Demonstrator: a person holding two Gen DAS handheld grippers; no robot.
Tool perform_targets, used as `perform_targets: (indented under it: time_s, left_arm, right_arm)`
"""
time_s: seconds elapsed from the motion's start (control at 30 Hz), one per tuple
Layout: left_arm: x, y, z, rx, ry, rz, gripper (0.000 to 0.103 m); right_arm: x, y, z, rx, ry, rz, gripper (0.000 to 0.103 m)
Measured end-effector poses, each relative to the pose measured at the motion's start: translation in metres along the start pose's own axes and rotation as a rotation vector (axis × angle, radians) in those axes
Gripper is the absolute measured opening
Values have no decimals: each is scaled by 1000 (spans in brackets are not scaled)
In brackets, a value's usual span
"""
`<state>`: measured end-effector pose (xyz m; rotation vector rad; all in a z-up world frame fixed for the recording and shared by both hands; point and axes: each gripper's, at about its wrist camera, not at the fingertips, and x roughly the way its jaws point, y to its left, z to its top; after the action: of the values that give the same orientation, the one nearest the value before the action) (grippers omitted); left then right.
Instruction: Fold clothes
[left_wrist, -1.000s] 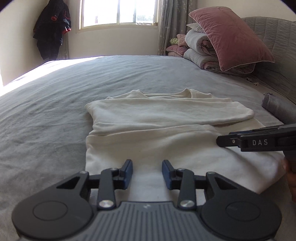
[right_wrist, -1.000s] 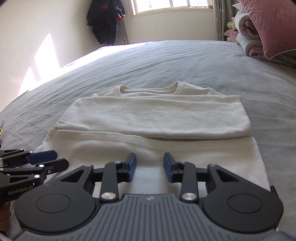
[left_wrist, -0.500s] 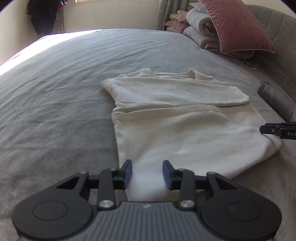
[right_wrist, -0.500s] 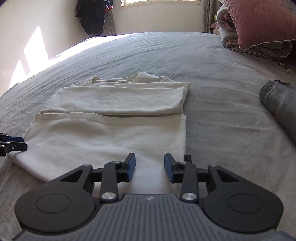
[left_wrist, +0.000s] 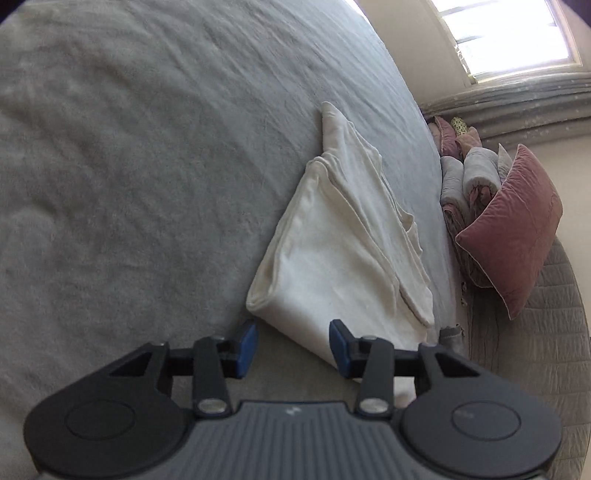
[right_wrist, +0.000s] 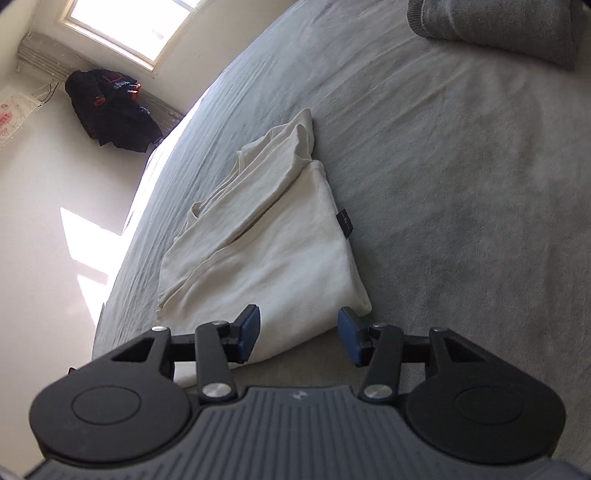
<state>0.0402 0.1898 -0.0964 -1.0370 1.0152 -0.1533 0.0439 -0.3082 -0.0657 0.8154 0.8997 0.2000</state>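
A cream shirt is lying partly folded on the grey bed, its upper part doubled over the body. The left gripper is hanging at one bottom corner with its jaws spread, gripping nothing. The right gripper is sitting at the opposite corner, likewise spread wide (a small dark label is showing on that side edge). A pink pillow is leaning against stacked bedding.
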Motion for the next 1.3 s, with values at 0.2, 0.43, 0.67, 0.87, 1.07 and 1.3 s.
perform_targets:
  time_s: [0.2,0.43,0.67,0.87,1.07,1.3]
  left_arm:
    - [17,3,-20,-174,-139,-35,42]
    - [29,-4,-37,-244,-305,7,19]
    - [26,-29,-40,-218,-393,110,6]
    - [8,-41,-37,-195,-398,120,5]
    - [-13,-35,-46,-165,-375,113,5]
    - [-49,-13,-76,-128,-323,127,5]
  right_arm:
    - [18,-4,-12,107,-75,28,52]
    - [19,-24,-17,307,-246,65,36]
    - [11,-24,-27,408,-350,9,9]
    - [-7,-19,-39,392,-340,-19,9]
    - [-24,-19,-53,384,-305,-29,9]
    - [-45,-18,-71,368,-261,-45,9]
